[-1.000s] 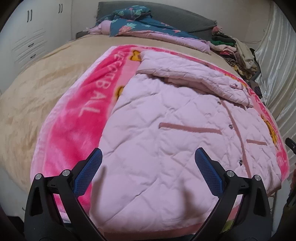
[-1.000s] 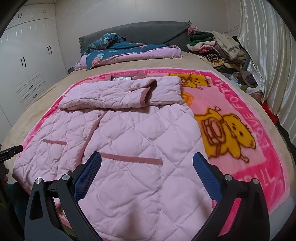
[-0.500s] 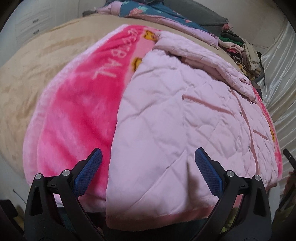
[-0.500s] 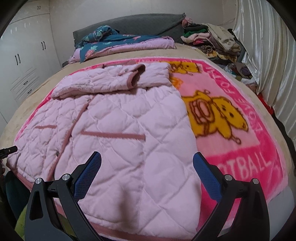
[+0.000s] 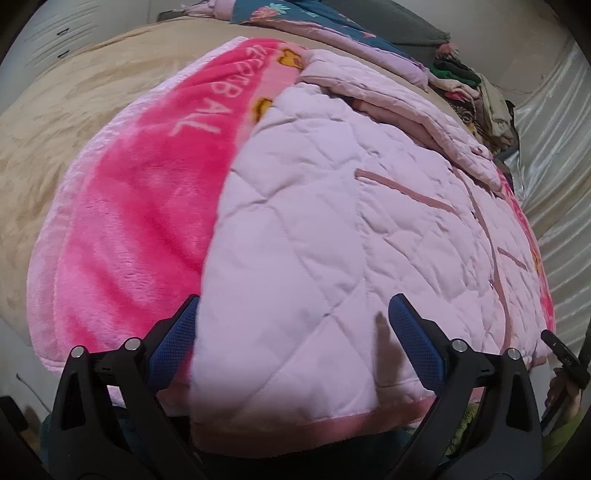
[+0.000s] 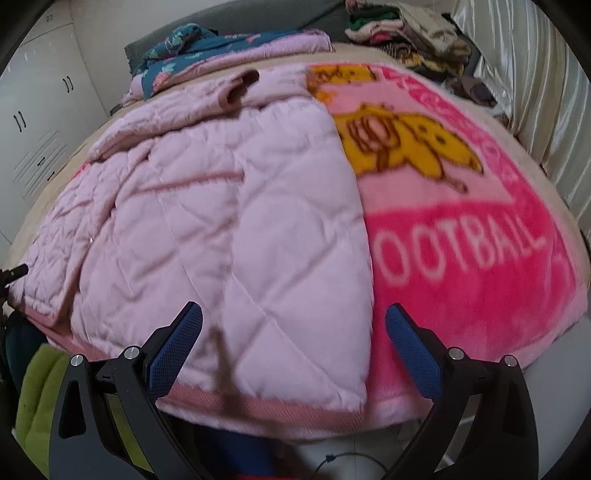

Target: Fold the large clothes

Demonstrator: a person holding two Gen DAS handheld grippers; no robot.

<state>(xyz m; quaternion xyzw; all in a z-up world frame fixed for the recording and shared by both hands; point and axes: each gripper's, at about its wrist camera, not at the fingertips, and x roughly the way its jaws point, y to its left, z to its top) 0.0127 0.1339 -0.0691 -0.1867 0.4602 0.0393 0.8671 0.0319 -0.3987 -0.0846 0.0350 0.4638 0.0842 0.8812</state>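
A pale pink quilted jacket (image 5: pixel 332 221) lies flat on a bright pink blanket (image 5: pixel 140 206), its sleeves folded across the chest at the far end. My left gripper (image 5: pixel 295 301) hangs low over the jacket's near left hem corner. Its jaws are closing, with the quilted fabric lying between them, and the pads do not press on it. In the right wrist view the same jacket (image 6: pixel 221 206) fills the left half. My right gripper (image 6: pixel 293 308) stands wide open over the near right hem corner, where the jacket's edge meets the blanket (image 6: pixel 461 258).
The blanket covers a beige bed (image 5: pixel 55 110). A floral quilt (image 6: pixel 221 44) and a pile of clothes (image 6: pixel 406 33) sit at the far end. A pale curtain (image 6: pixel 546 92) hangs on the right, white wardrobes (image 6: pixel 37 129) on the left. Something green (image 6: pixel 44 387) lies below the bed's near edge.
Both grippers have dropped and come closer to the jacket's near hem, which now sits between their fingers. The left fingers stand slightly narrower than before.
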